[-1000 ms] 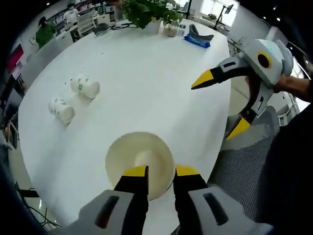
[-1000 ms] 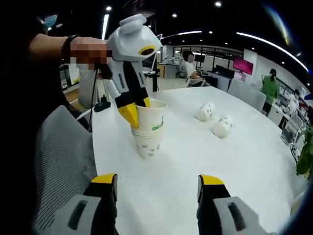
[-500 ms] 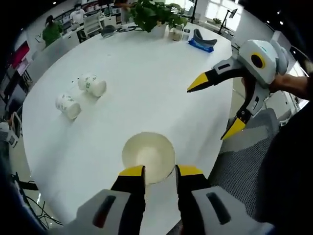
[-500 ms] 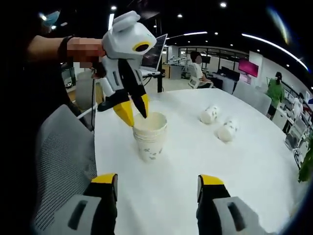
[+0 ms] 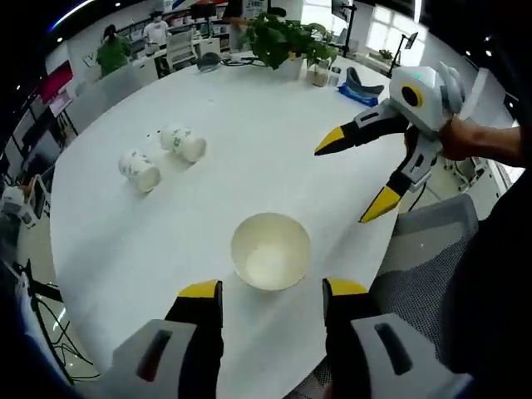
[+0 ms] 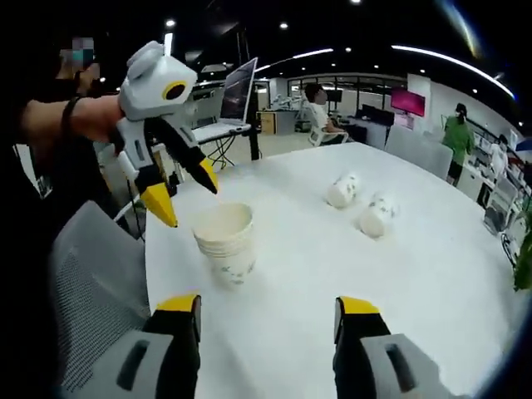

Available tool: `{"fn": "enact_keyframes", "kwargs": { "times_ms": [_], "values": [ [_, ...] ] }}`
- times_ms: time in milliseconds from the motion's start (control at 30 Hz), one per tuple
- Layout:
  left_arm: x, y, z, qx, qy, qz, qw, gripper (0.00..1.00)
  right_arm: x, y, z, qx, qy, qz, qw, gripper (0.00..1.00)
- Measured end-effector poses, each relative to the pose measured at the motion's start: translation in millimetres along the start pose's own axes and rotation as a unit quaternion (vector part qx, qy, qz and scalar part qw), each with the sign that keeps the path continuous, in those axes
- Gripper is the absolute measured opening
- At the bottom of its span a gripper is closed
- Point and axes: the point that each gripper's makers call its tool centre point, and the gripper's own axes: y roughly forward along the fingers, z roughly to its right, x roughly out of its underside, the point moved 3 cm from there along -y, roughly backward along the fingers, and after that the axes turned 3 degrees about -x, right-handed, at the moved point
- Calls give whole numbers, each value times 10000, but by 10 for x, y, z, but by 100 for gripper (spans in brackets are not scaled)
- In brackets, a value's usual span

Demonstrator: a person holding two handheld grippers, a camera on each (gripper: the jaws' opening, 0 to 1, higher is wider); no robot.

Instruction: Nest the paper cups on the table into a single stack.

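Cups already nested stand upright as one stack (image 5: pixel 270 249) just ahead of the left gripper (image 5: pixel 270 293), whose jaws hang wide and empty; its top cup holds nothing. Two loose cups (image 5: pixel 160 156) lie on their sides well beyond, up and left of that claw, touching or nearly so. The right gripper (image 6: pixel 270 309), also spread and empty, looks slightly farther from them (image 6: pixel 359 202).

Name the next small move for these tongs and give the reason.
Probably send the right tongs forward to the nearer of the two loose cups lying on their sides. The stack stands upright on the table, and the left tongs are open and off it, so it looks settled while two cups remain unstacked.
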Motion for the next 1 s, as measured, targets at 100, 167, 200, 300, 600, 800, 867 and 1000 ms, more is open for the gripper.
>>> {"fn": "enact_keyframes", "kwargs": {
  "times_ms": [100,167,200,300,600,800,867,1000],
  "values": [
    [80,-59,-89,-269,-207,204,9992,63,-70,44,133,146,199,57,9997,66],
    [158,-97,-159,-392,-420,311,9979,67,-146,76,247,228,340,168,9990,66],
    [186,-116,-181,-413,-509,367,9972,68,-177,88,291,257,387,212,9987,66],
    [274,-180,-234,-419,-903,541,9936,68,-271,126,422,338,524,304,9976,67],
    [440,-340,-414,-677,-1319,898,9849,72,-482,301,830,502,927,390,9937,67],
    [485,-385,-423,-719,-1433,1002,9820,72,-564,431,953,549,1106,398,9915,67],
    [493,-392,-416,-729,-1462,1032,9812,73,-566,477,984,558,1106,356,9917,67],
    [528,-401,-391,-725,-1577,1048,9792,72,-532,601,1180,618,1201,228,9906,67]
  ]
}}
